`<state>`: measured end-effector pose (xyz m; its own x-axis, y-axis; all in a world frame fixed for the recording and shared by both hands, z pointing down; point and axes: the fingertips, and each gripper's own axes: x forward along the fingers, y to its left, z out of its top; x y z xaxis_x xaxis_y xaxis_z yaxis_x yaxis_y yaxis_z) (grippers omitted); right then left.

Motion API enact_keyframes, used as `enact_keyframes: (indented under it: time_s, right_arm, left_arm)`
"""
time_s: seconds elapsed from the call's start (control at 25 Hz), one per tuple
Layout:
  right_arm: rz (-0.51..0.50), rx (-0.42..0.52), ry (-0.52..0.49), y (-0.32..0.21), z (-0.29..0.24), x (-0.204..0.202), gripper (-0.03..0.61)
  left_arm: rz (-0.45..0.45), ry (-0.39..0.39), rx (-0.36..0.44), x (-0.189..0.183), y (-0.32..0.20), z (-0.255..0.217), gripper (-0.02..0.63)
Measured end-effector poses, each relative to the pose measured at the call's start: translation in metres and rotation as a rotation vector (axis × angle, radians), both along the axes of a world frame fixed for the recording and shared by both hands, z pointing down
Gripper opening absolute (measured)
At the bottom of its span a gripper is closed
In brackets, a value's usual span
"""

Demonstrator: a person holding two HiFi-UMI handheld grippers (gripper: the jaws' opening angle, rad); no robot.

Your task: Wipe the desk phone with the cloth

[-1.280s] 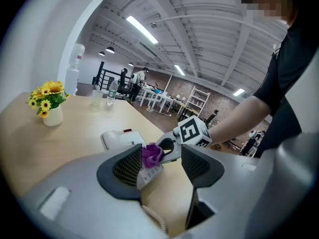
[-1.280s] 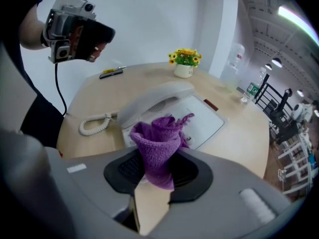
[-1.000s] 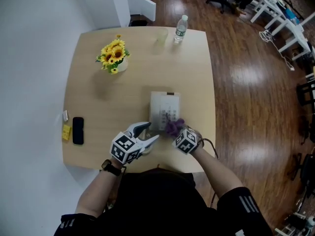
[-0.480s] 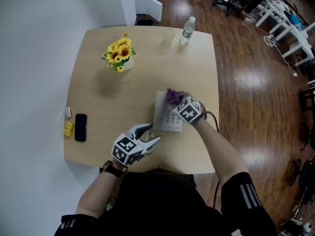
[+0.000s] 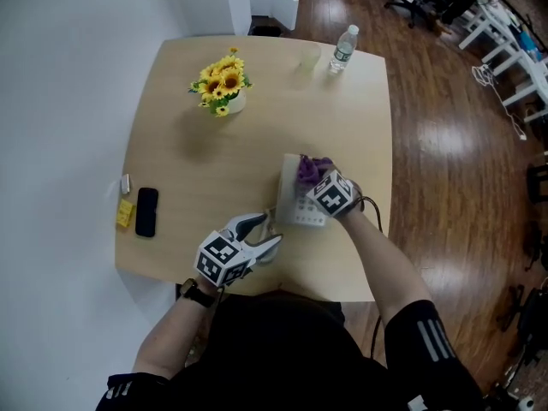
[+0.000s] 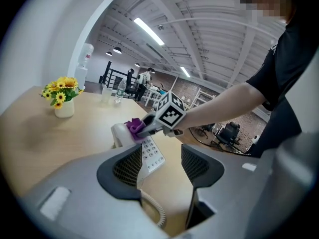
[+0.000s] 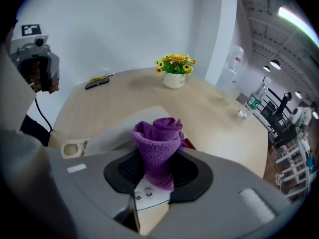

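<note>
Currently the phone (image 5: 297,204) lies on the near right part of the table (image 5: 188,169), close to the near edge and not far from the right one. The cloth (image 5: 309,170) is pressed on the phone's far end, bunched and clamped between the jaws of the right gripper (image 5: 318,183). The left gripper (image 5: 259,234) is held at the phone's near left corner with its jaws wide apart and closed on nothing; only the coiled cord (image 6: 151,205) is seen between them. As the phone appears not to be pinned, it is judged that it could be dragged toward the near edge by a wiping stroke pulled that way, or skewed by a sideways one. The handset could be knocked from its cradle if too much pressure is applied, and the cord could be snagged by the open left jaws. The cloth is gripped by a narrow fold and could be pulled loose by friction. Ample open room is offered to the left and toward the far side; the flowers (image 5: 221,80), cup (image 5: 309,56) and bottle (image 5: 344,48) are set well apart, and a mobile (image 5: 146,211) lies by the left edge.
</note>
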<state>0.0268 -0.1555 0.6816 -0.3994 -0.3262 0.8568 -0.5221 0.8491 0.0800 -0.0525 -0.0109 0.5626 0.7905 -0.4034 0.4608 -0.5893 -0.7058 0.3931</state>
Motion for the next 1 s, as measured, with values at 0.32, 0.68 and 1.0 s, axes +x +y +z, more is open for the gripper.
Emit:
enact_keyframes:
  time_s: [0.32, 0.68, 1.0]
  right_arm:
    - [-0.113, 0.022, 0.043, 0.070, 0.018, -0.010, 0.130]
    - [-0.166, -0.039, 0.038, 0.140, 0.036, -0.009, 0.129]
    - [-0.213, -0.074, 0.019, 0.155, 0.037, -0.010, 0.130]
  left_arm:
    - [0.024, -0.002, 0.006, 0.006, -0.003, 0.000, 0.242]
    - [0.057, -0.003, 0.012, 0.018, 0.004, -0.003, 0.242]
    - [0.066, -0.010, 0.015, 0.021, 0.007, -0.005, 0.242]
